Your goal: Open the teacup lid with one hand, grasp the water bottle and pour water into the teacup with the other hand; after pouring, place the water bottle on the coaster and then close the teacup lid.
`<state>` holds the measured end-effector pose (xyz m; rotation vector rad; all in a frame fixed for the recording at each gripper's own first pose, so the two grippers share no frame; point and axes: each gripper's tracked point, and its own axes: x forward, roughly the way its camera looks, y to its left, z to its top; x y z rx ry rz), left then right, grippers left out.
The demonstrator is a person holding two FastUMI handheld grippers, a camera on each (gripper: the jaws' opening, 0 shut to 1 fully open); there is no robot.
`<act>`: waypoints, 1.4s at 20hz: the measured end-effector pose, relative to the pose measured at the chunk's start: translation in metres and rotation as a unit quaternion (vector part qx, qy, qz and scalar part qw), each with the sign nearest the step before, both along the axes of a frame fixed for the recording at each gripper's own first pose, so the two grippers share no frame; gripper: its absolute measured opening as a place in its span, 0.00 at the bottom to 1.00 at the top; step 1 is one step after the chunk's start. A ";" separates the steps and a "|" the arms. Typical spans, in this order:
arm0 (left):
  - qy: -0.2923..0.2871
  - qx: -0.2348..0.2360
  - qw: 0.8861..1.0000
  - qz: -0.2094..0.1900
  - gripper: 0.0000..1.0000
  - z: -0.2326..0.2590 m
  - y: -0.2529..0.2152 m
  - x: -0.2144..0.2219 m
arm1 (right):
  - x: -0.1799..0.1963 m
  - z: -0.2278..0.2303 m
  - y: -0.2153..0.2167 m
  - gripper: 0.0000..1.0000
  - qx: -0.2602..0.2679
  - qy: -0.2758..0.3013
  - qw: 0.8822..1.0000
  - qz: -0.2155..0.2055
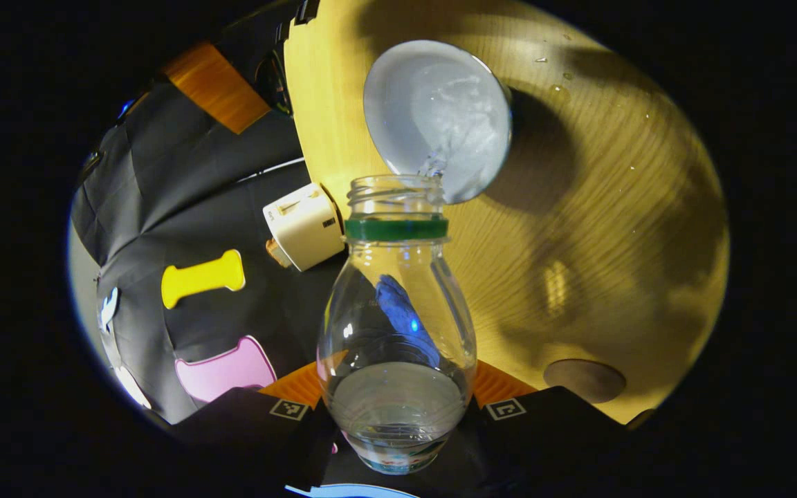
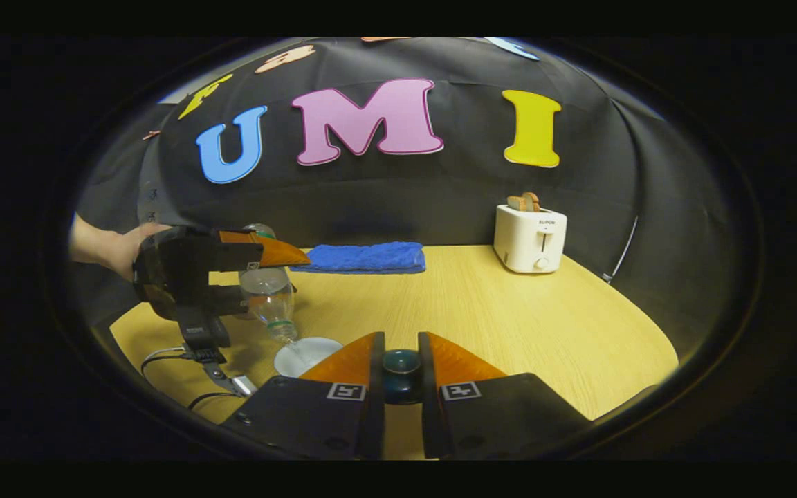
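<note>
In the left gripper view the left gripper [image 1: 398, 415] pinches the water bottle [image 1: 396, 332] between both fingers, tipped so its long axis runs away from the camera and its open mouth points down into the teacup [image 1: 438, 119] on the table [image 1: 599, 228], water streaming in. In the right gripper view the right gripper [image 2: 402, 373] pinches the dark teacup lid [image 2: 402, 370] near the camera, while far left a hand [image 2: 118, 249] holds the left gripper level, the bottle slanting mouth-down over the white cup

From my right gripper view, the table [image 2: 509, 318] lies open from 12 to 3 o'clock. The toaster [image 2: 530, 238] blocks 1 o'clock at the back edge, the blue towel [image 2: 364, 257] 12 o'clock. At 10 o'clock my left gripper [image 2: 260, 277], tilted water bottle [image 2: 268, 294] and teacup [image 2: 305, 354] bar the way.
</note>
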<state>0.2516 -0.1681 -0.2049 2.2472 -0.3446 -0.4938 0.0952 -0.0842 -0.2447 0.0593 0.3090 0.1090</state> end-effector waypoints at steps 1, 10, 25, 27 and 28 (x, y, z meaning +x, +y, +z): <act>-0.001 0.007 1.000 -0.010 0.77 0.000 -0.004 -0.001 | 0.000 0.000 0.000 0.25 -0.001 -0.001 1.000 0.001; -0.014 0.071 0.996 -0.048 0.77 0.013 -0.023 0.004 | -0.004 0.003 -0.002 0.25 -0.003 -0.005 1.000 -0.003; -0.039 0.136 0.982 -0.123 0.77 0.016 -0.058 -0.005 | -0.014 0.000 0.000 0.25 -0.005 0.000 1.000 -0.005; -0.038 0.136 0.983 -0.120 0.78 0.017 -0.057 -0.005 | -0.014 0.001 -0.001 0.25 -0.005 0.000 1.000 -0.005; -0.038 0.136 0.983 -0.119 0.78 0.017 -0.056 -0.005 | -0.014 0.003 0.000 0.25 -0.004 -0.001 1.000 -0.006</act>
